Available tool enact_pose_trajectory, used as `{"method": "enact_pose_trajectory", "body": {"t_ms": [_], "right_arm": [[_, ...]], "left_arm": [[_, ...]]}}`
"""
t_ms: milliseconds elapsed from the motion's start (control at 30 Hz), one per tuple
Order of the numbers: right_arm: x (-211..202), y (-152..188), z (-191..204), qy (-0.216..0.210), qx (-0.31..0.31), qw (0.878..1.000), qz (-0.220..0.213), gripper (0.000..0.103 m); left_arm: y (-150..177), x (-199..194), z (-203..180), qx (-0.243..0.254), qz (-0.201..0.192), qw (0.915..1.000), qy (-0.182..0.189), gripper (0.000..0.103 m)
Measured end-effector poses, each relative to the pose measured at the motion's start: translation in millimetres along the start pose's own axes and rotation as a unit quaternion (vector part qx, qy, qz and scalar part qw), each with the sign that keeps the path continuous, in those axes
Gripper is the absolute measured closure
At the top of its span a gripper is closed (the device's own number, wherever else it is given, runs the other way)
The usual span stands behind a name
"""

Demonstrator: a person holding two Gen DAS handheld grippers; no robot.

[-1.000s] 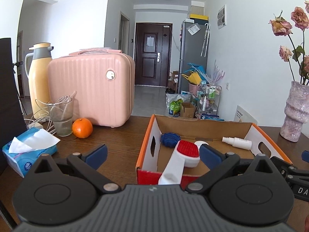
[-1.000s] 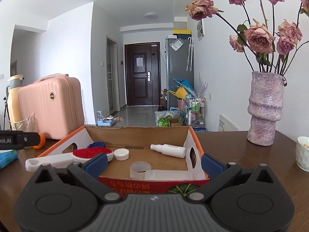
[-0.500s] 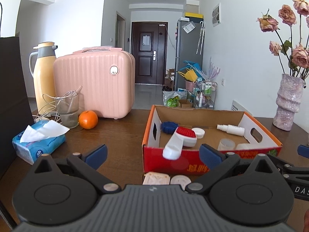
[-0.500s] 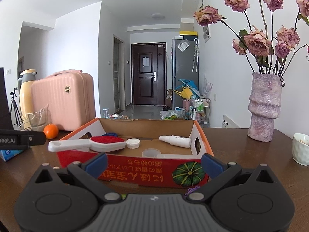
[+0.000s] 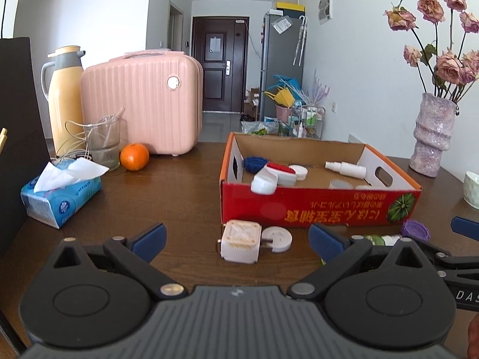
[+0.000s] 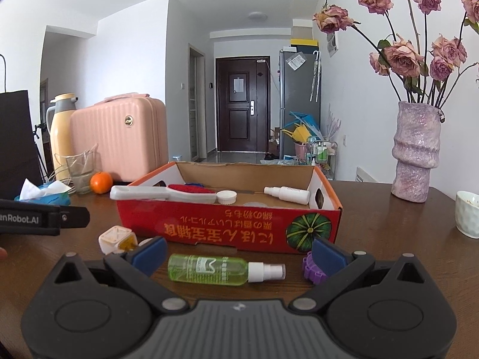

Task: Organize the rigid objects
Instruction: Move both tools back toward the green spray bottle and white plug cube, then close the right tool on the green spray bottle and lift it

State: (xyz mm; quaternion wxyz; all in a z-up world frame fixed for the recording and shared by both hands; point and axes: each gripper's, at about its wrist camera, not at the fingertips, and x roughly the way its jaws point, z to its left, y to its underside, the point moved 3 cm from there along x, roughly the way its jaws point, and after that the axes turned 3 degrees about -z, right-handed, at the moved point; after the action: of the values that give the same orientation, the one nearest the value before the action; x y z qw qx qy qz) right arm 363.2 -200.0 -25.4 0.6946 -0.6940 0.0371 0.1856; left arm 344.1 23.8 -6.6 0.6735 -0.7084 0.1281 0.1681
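Note:
A red cardboard box (image 5: 317,209) (image 6: 227,224) stands on the brown table and holds a red-and-white brush (image 5: 269,176), a blue lid (image 5: 254,163), white caps and a white spray bottle (image 5: 345,168). In front of it lie a white cube (image 5: 240,240), a white round disc (image 5: 277,238), a green spray bottle (image 6: 221,269) and a purple cap (image 6: 311,270). My left gripper (image 5: 236,239) is open and empty, with the cube between its fingers' line. My right gripper (image 6: 238,252) is open and empty, just behind the green bottle.
At the left stand a pink case (image 5: 140,104), a yellow thermos (image 5: 64,95), a glass (image 5: 103,142), an orange (image 5: 134,157) and a tissue pack (image 5: 61,194). A purple vase with roses (image 6: 416,155) and a white cup (image 6: 467,214) are at the right.
Both grippers have pulled back from the box toward the near table edge. The cube, disc, green bottle and purple cap in front of the box have come into view.

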Motion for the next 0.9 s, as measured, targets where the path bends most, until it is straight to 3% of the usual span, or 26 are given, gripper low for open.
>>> {"method": "enact_pose_trajectory", "body": {"t_ms": [600,900], "right_arm": [[12.5,7.8,4.4,-0.006,-0.019,0.999,0.041,0.000],[39.6,10.5,12.8,-0.024,-0.107,0.991,0.074,0.000]], "left_arm": [[4.4,3.0,1.3,0.002,0.016,0.9998,0.008,0.000],[4.2,4.7,5.1,-0.003,0.022,0.9997,0.009,0.000]]}}
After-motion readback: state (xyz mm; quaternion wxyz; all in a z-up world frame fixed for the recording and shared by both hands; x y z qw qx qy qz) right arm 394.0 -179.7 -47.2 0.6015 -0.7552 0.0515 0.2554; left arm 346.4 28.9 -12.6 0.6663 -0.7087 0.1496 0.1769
